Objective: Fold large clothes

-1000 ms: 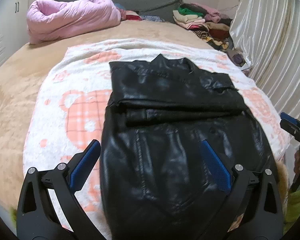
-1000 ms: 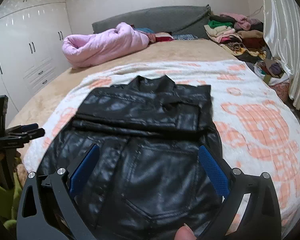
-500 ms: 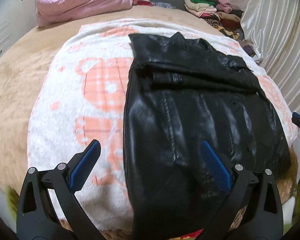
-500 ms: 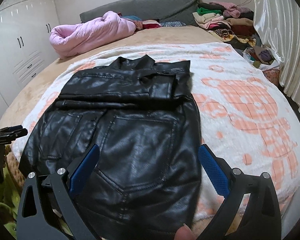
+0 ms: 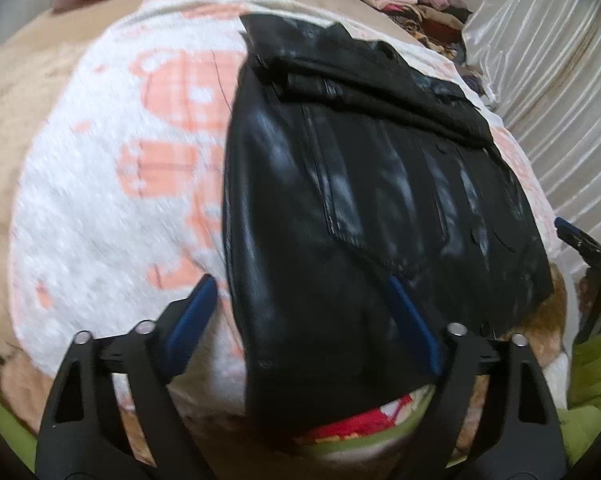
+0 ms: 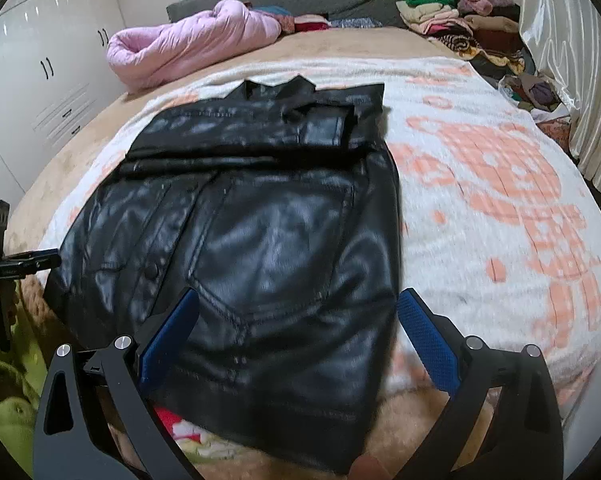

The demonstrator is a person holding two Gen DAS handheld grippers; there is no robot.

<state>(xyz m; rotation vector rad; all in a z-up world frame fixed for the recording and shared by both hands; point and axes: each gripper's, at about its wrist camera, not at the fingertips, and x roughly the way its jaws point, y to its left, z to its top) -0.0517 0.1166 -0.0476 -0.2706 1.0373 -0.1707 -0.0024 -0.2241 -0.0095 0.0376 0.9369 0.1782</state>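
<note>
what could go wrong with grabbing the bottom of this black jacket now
1. The left tool is closing with only the jacket's left hem corner between its pads; slick leather could slip out.
2. The hem overhangs the blanket edge, so the jacket may slide off.
3. The folded sleeves may unfold when lifted.

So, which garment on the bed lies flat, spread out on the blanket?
The black jacket. It lies flat on the bear blanket, sleeves folded across. The pink coat is bunched up, and the other clothes are stacked by the headboard.

Both wrist views: jacket [image 5: 364, 184] close below.
</note>
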